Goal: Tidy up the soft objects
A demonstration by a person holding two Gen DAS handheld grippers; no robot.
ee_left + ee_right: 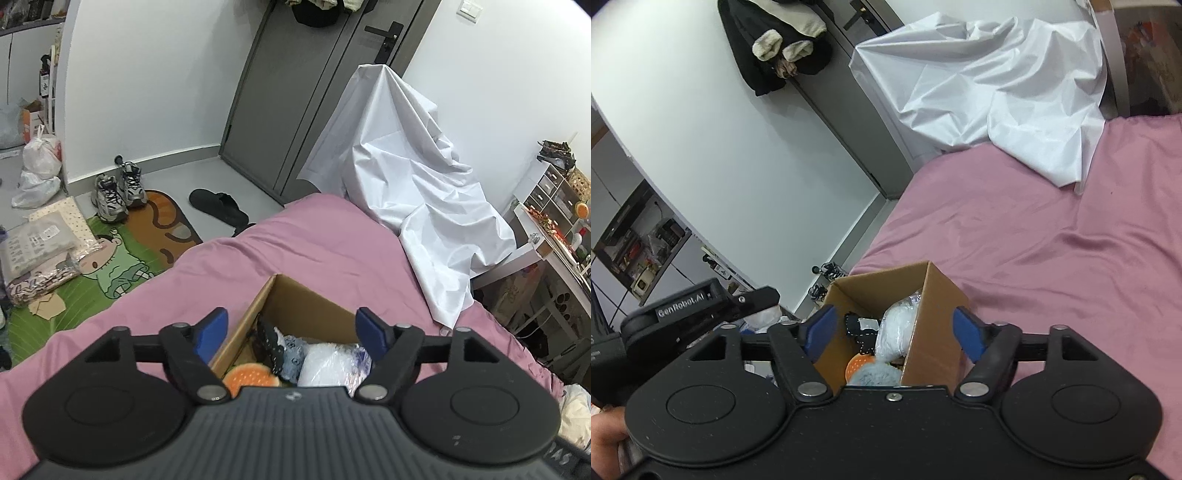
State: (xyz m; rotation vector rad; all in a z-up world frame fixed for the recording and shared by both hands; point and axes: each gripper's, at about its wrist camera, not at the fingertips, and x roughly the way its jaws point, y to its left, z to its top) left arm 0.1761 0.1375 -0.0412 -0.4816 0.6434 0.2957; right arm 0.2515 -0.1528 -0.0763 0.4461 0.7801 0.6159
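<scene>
**Presently: both grippers open above the loaded box**

Here the left gripper [291, 330] is seen with its blue pads spread wide; nothing is held between them. Its body also appears at the left edge of the right wrist view. Beneath it, an open cardboard box [306, 306] stands on the pink bed sheet [314, 240].

Inside the box, from left to right, an orange dotted item [248, 377], a black stitched piece [271, 341], a grey-blue plush [293, 354] and a white wrapped bundle [330, 363] are packed together, touching.

The right gripper [893, 332] is likewise parted and empty, positioned over the same box [938, 328]. A white sheet [997, 81] is draped at the far end of the bed.
</scene>
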